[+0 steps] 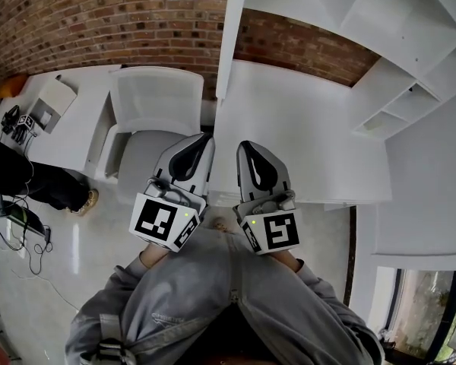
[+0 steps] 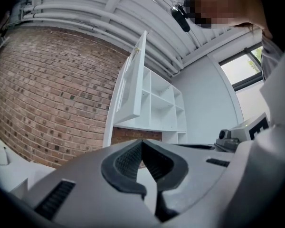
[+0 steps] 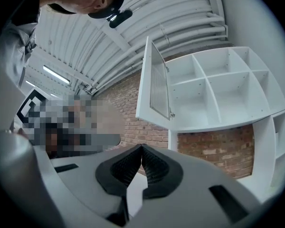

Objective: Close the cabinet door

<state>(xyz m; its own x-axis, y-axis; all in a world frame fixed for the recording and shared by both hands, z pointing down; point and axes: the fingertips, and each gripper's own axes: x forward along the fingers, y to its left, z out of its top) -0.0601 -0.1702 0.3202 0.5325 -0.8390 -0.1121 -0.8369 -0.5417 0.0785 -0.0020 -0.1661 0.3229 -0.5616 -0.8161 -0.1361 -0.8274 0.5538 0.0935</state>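
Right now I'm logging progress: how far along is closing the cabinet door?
Nothing done yet: the cabinet door stands wide open. In hand: nothing; left gripper and right gripper are shut, empty, short of it. Left: reach it, push it closed.

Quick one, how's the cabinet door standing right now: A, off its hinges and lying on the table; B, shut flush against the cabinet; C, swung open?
C: the cabinet door stands swung out from the white cabinet, leaving its compartments in plain view.
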